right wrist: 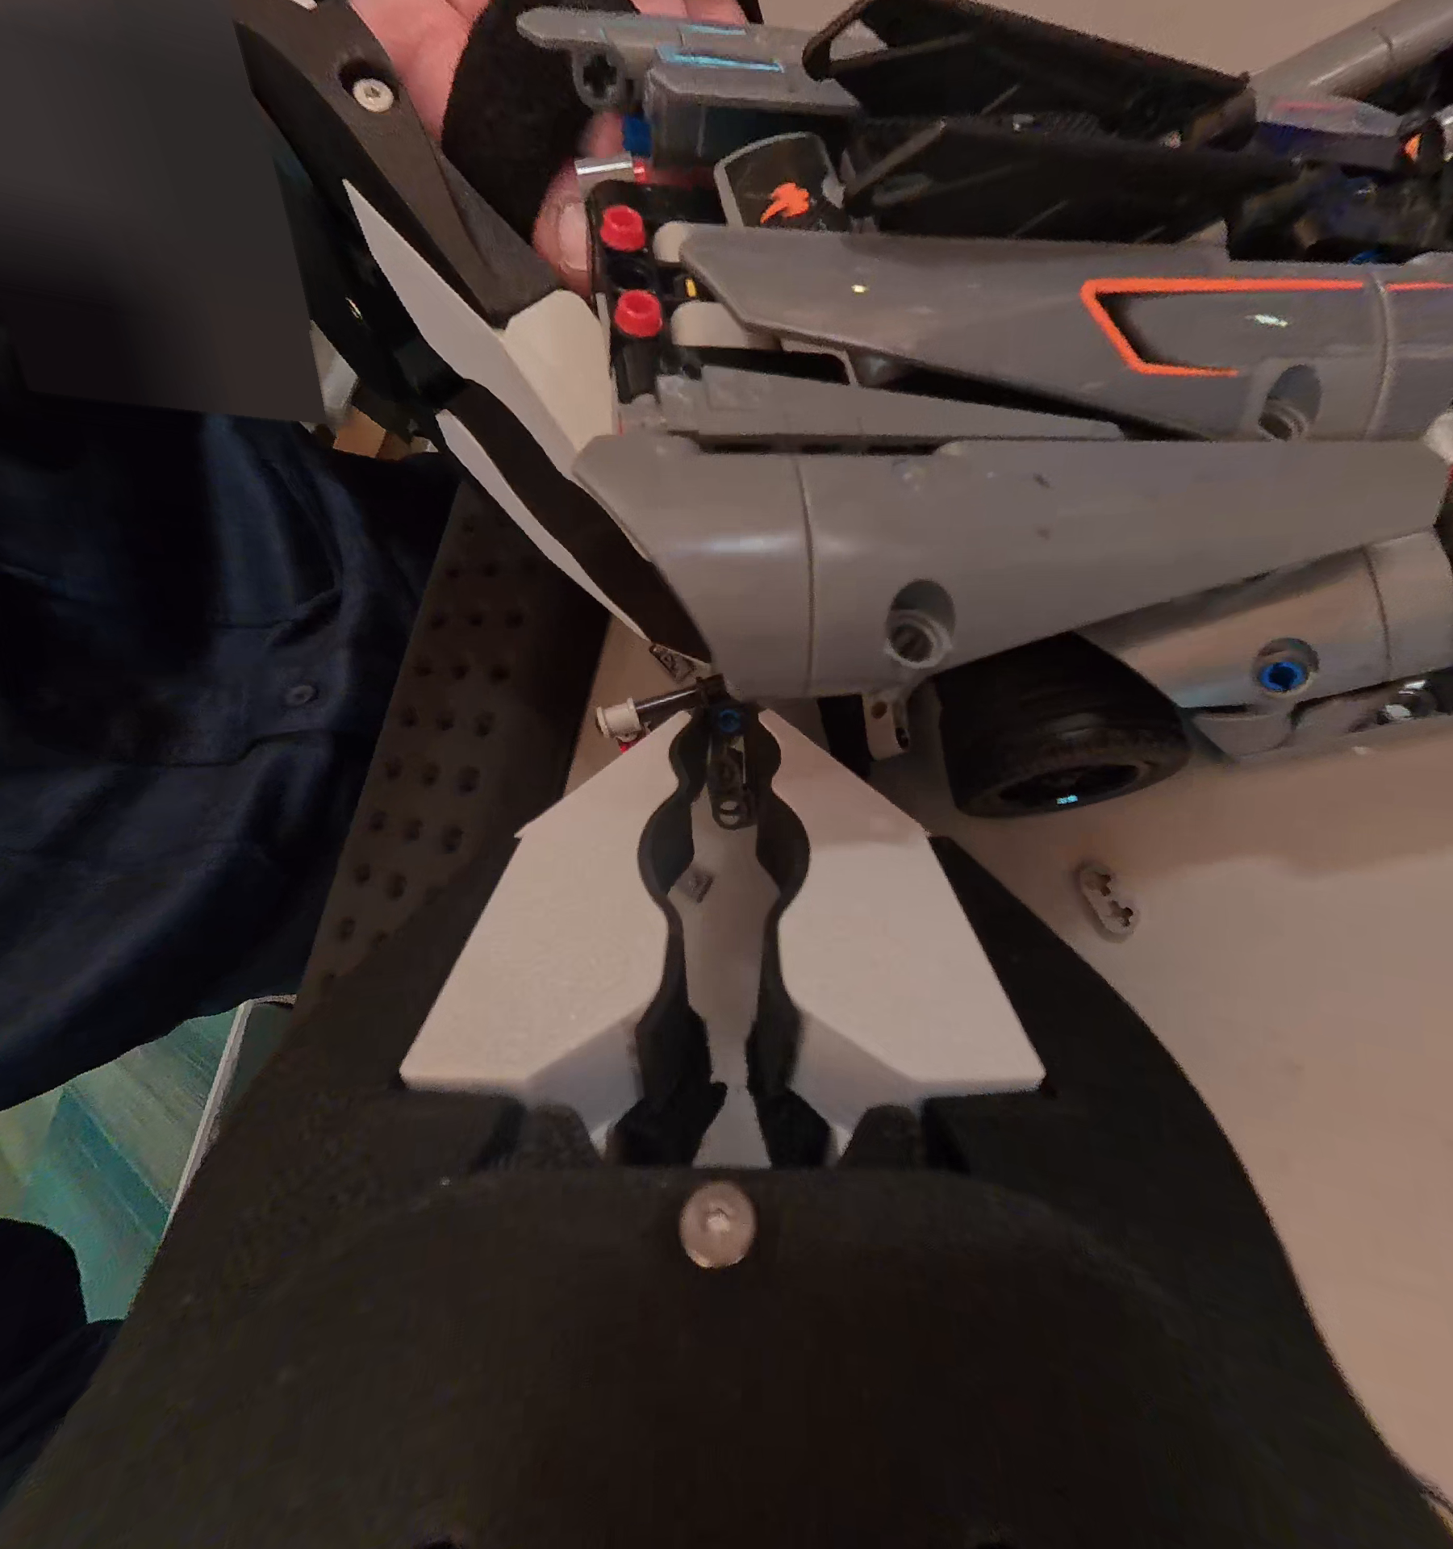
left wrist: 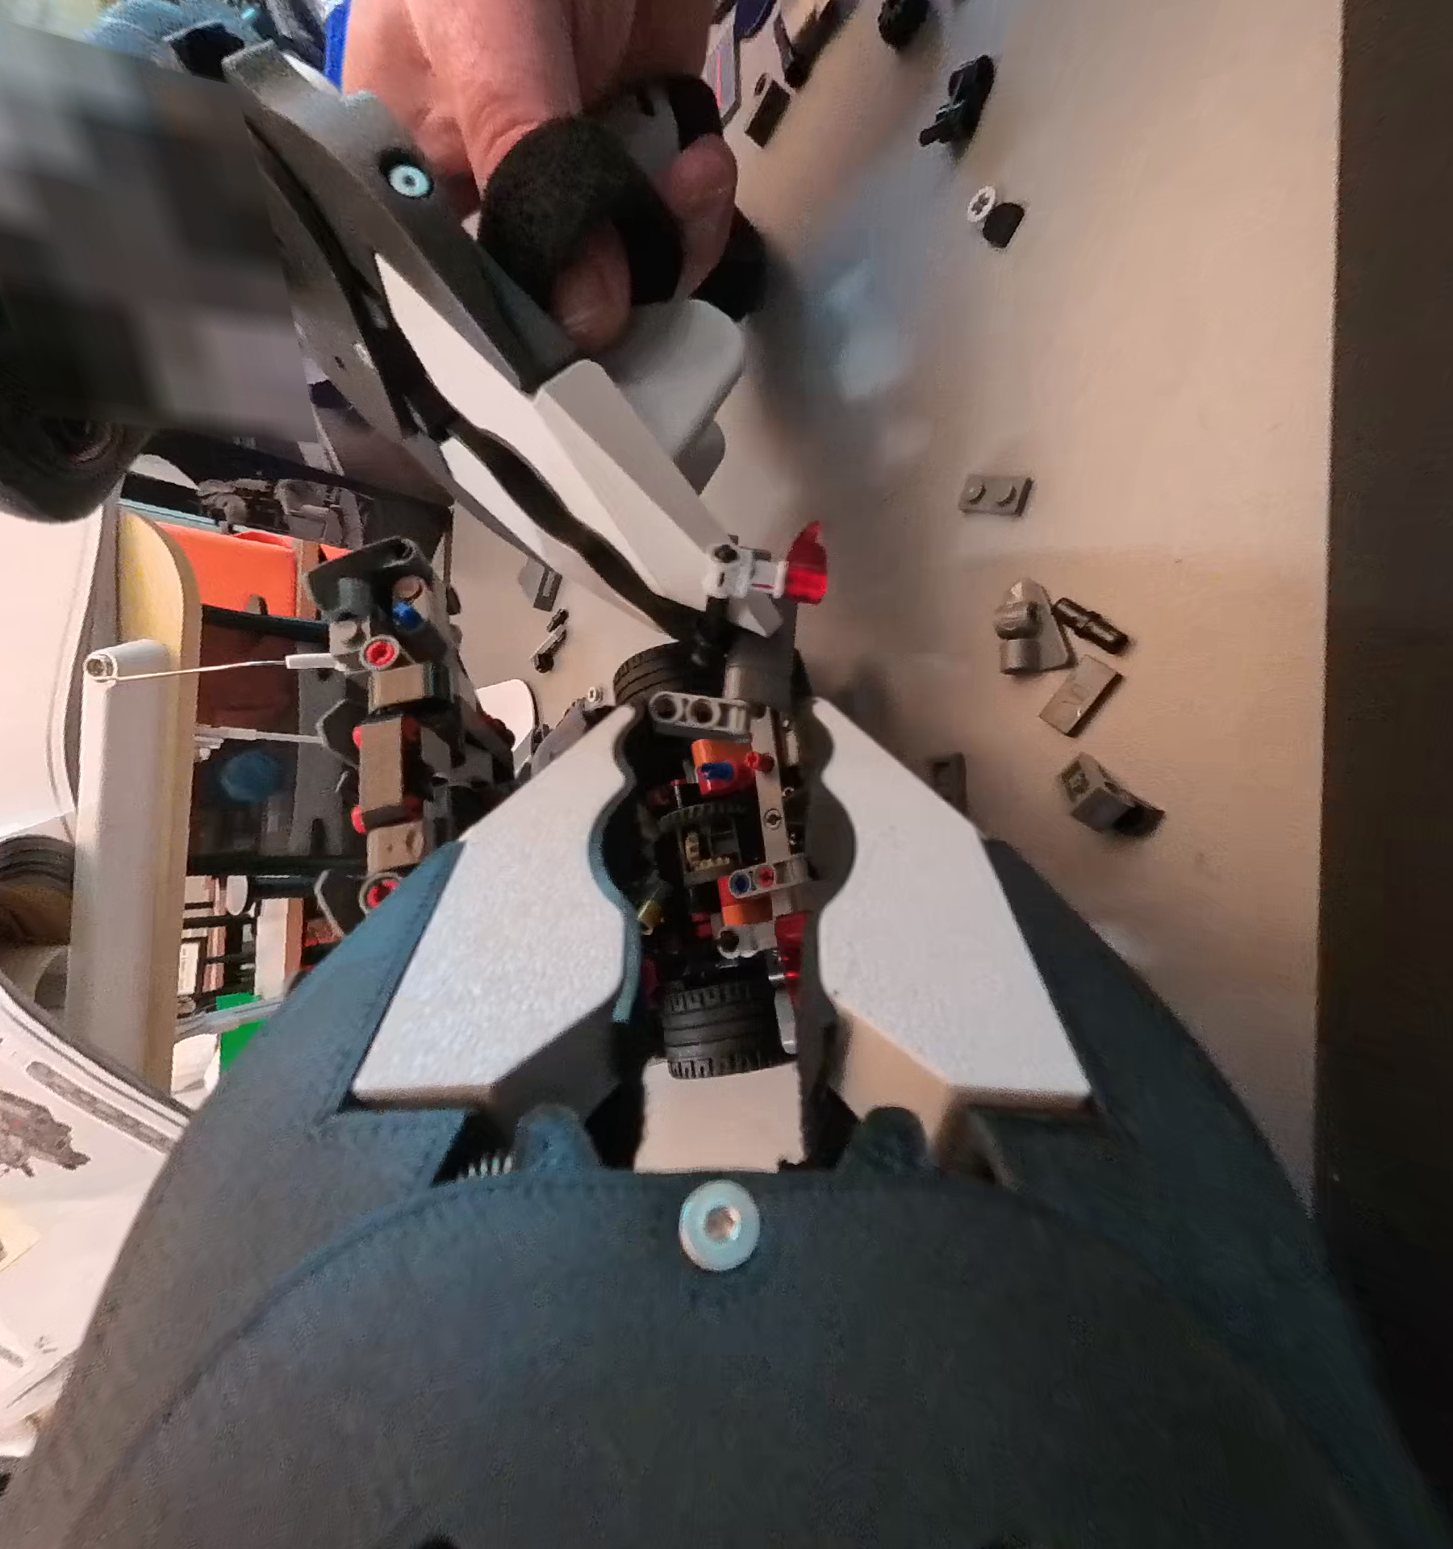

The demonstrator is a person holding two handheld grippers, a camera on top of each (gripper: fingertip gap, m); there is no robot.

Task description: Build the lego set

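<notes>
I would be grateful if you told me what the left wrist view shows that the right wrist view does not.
Only the left wrist view shows the loose grey pieces scattered on the table, the instruction booklet and the car's exposed gearing. Only the right wrist view shows the car's grey side panels with orange trim. Both show the lego car, a black wheel and both grippers at it.

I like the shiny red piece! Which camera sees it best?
The left wrist view: the red piece shows clearly at the right gripper tip. The right wrist view shows only that part's white end; the red piece is hidden.
</notes>
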